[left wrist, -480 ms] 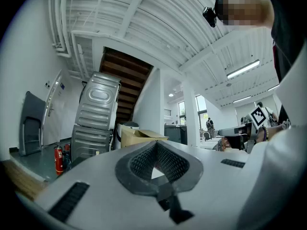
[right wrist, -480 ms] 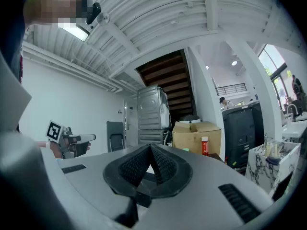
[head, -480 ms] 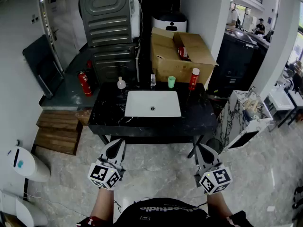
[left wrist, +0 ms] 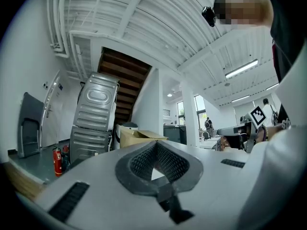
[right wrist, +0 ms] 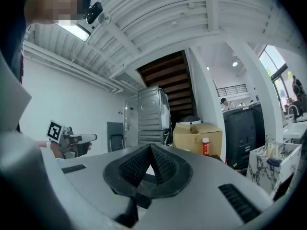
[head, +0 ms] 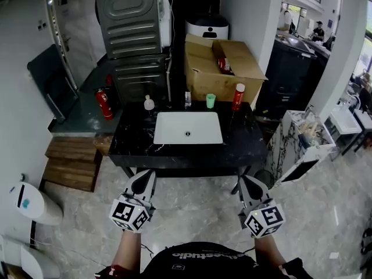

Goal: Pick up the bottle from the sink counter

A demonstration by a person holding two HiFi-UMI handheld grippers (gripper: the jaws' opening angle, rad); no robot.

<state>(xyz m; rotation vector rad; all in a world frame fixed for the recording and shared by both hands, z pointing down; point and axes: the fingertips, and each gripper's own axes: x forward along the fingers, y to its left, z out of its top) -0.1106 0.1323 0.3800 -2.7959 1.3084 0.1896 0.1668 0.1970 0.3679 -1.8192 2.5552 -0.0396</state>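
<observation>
Nothing had shifted: left gripper (head: 145, 175) and right gripper (head: 246, 181), fingers together and empty, hovered over open floor (head: 195, 205) before the tabletop's (head: 132, 146) near edge.

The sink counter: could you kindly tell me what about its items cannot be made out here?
- Red bottle with white cap: label too small, head view and right gripper view.
- Small pale bottle: contents too small, head view.
- Black marble counter: mostly hidden behind the left tool, left gripper view.

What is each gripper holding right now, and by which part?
Nothing is held: left gripper and right gripper are both shut and empty, short of the counter.
</observation>
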